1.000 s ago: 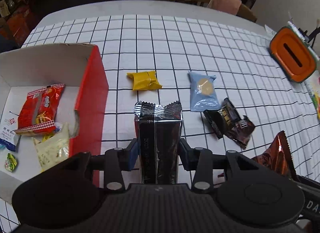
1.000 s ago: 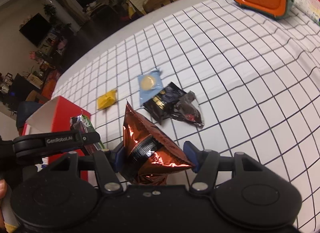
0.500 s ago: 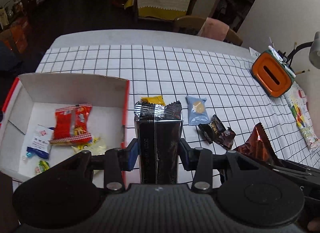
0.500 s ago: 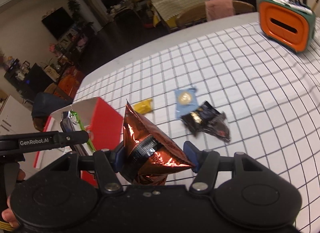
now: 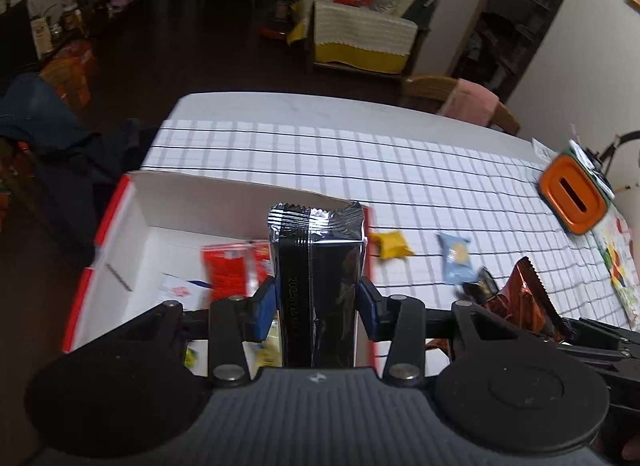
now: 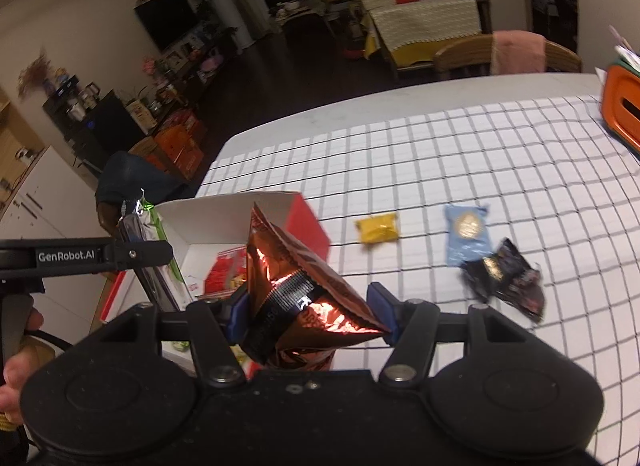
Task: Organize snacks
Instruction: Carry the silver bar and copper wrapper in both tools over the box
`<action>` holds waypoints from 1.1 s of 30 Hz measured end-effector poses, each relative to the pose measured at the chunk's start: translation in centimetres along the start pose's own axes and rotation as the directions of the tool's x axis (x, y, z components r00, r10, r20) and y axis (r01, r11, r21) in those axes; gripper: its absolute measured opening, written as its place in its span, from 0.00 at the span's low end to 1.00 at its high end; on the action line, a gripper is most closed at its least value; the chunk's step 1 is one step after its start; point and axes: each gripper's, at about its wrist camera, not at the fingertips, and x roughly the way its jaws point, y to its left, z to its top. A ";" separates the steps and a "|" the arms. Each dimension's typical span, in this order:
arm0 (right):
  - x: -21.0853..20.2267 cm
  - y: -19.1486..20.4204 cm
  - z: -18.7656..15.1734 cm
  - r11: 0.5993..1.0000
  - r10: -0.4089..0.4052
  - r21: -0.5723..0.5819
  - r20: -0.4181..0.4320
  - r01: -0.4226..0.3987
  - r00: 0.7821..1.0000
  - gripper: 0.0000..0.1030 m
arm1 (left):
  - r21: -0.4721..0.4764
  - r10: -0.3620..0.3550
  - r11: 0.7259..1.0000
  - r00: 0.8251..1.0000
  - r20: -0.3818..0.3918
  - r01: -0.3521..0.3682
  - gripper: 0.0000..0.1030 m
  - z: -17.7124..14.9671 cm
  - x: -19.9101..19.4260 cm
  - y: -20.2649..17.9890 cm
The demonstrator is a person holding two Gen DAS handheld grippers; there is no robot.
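- Red-walled cardboard box [image 5: 132, 205]: one, holding a red packet [image 5: 226, 266]
- Black foil pack [image 5: 316, 278]: one, clamped in my left gripper [image 5: 316, 306]
- Copper bag [image 6: 304, 286]: one, clamped in my right gripper [image 6: 310, 312]
- Three packets on the checked cloth [image 6: 500, 153]: yellow [image 6: 378, 227], blue [image 6: 466, 234], black [image 6: 506, 278]

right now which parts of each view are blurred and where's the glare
Left wrist view: the box and its red packet are motion-smeared; the black packet stays sharp. Right wrist view: glare on the copper packet; the yellow snack and dark wrapper are blurred; grid lines bend from fisheye.
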 end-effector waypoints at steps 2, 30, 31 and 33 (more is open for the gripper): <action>0.7 1.2 0.1 1.000 0.007 -0.014 -0.005 -0.007 1.000 0.58 | -0.007 0.011 1.000 1.000 0.002 -0.011 0.41 0.1 -0.2 1.3; 12.8 13.0 -1.0 0.972 -0.040 -0.234 -0.176 -0.003 0.984 0.58 | 0.039 0.174 0.985 0.977 -0.122 -0.170 0.41 -1.0 5.7 13.3; 13.1 13.0 -1.0 0.971 -0.042 -0.238 -0.184 -0.003 0.982 0.58 | 0.047 0.177 0.984 0.976 -0.128 -0.173 0.41 -1.1 6.1 13.4; 13.8 13.4 -1.2 0.968 -0.041 -0.249 -0.202 -0.011 0.979 0.58 | 0.065 0.185 0.982 0.973 -0.139 -0.178 0.41 -1.3 6.7 13.2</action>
